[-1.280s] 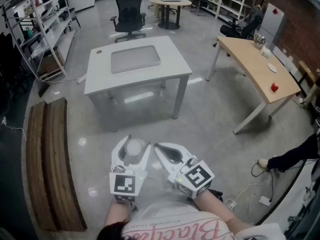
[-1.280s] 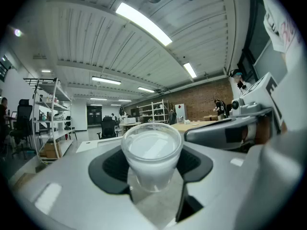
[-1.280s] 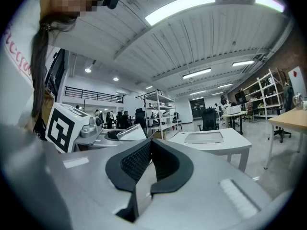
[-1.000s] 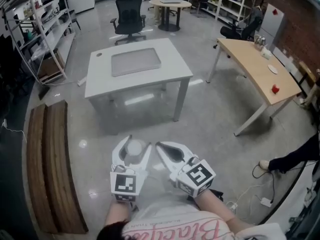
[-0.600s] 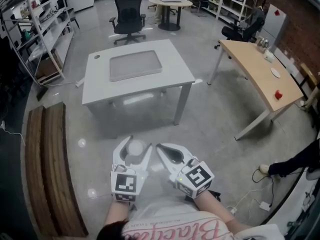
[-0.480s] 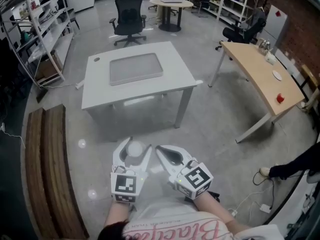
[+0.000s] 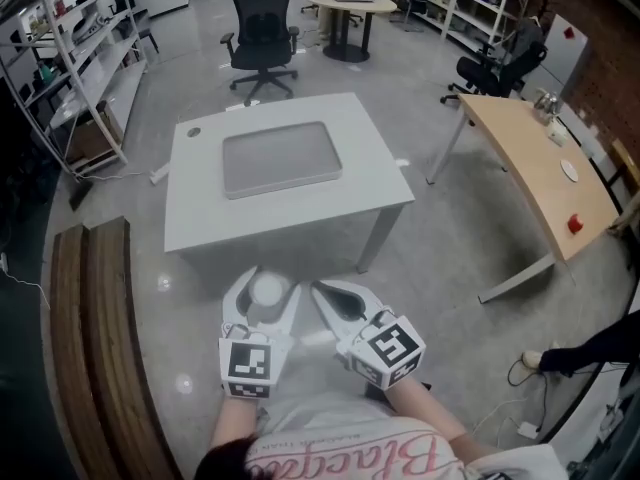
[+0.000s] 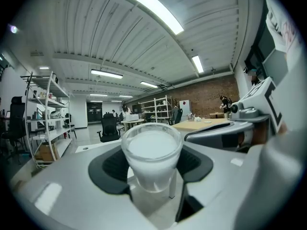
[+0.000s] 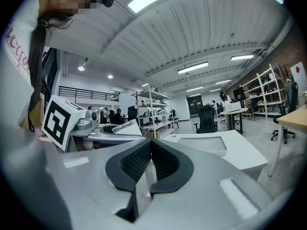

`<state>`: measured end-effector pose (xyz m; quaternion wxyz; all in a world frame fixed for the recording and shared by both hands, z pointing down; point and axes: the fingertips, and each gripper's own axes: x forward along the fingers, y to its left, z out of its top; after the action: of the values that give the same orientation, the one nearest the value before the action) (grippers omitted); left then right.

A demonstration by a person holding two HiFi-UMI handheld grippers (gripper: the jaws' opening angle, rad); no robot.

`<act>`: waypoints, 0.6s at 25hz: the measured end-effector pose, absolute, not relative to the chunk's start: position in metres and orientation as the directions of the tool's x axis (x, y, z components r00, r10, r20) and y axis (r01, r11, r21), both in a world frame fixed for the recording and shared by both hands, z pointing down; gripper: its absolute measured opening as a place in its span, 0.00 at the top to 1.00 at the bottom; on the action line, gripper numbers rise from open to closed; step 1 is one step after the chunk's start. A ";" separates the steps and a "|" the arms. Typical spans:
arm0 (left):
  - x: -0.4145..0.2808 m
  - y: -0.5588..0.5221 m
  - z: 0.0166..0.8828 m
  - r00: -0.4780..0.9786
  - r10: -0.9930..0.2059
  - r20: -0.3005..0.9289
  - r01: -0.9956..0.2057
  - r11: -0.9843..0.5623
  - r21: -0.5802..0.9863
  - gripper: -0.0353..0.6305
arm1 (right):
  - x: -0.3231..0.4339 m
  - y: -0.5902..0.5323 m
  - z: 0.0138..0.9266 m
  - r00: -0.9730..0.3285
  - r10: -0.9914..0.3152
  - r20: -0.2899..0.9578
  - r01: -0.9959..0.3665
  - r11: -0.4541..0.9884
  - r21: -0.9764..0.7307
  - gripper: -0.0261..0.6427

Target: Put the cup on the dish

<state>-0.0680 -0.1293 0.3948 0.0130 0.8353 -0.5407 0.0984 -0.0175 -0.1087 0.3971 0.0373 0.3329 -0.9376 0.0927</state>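
A frosted white cup [image 7: 268, 291] stands upright between the jaws of my left gripper [image 7: 267, 284], which is shut on it; the left gripper view shows the cup [image 8: 151, 158] pressed by both dark pads. My right gripper [image 7: 321, 291] is beside it, shut with nothing between its pads [image 9: 139, 163]. Both are held above the floor, in front of the person's chest. A flat grey rectangular dish [image 7: 281, 157] lies on the white table [image 7: 300, 206] ahead; the right gripper view also shows the dish [image 9: 205, 144].
Behind the table stands a black office chair [image 7: 264, 29]. At the right is a wooden desk [image 7: 540, 168] with small items on it. A wooden bench [image 7: 95, 328] runs along the left, with metal shelving [image 7: 60, 48] beyond it. A person's leg [image 7: 590, 343] shows at the far right.
The white table and dish have come closer and lower in the head view. Both grippers keep the same pose, the cup still in the left one.
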 end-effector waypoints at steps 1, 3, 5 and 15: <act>-0.072 -0.138 0.394 0.393 -0.902 0.178 -0.907 -0.412 -0.085 0.56 | -0.022 -0.118 0.396 -0.776 -0.616 0.132 -0.630 0.762 -0.149 0.96; -0.080 -0.155 0.393 0.389 -0.904 0.179 -0.910 -0.407 -0.079 0.56 | -0.029 -0.136 0.393 -0.776 -0.618 0.128 -0.631 0.762 -0.148 0.96; -0.087 -0.171 0.397 0.391 -0.902 0.185 -0.911 -0.407 -0.062 0.56 | -0.035 -0.152 0.393 -0.774 -0.620 0.125 -0.633 0.760 -0.146 0.96; -0.107 -0.231 0.411 0.425 -0.878 0.222 -0.896 -0.442 -0.032 0.56 | -0.055 -0.211 0.404 -0.735 -0.661 0.155 -0.678 0.716 -0.163 0.96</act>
<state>-0.1071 -0.2306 0.4109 0.0455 0.8428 -0.5262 0.1033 -0.0547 -0.2111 0.4037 0.0426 0.3618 -0.9254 0.1050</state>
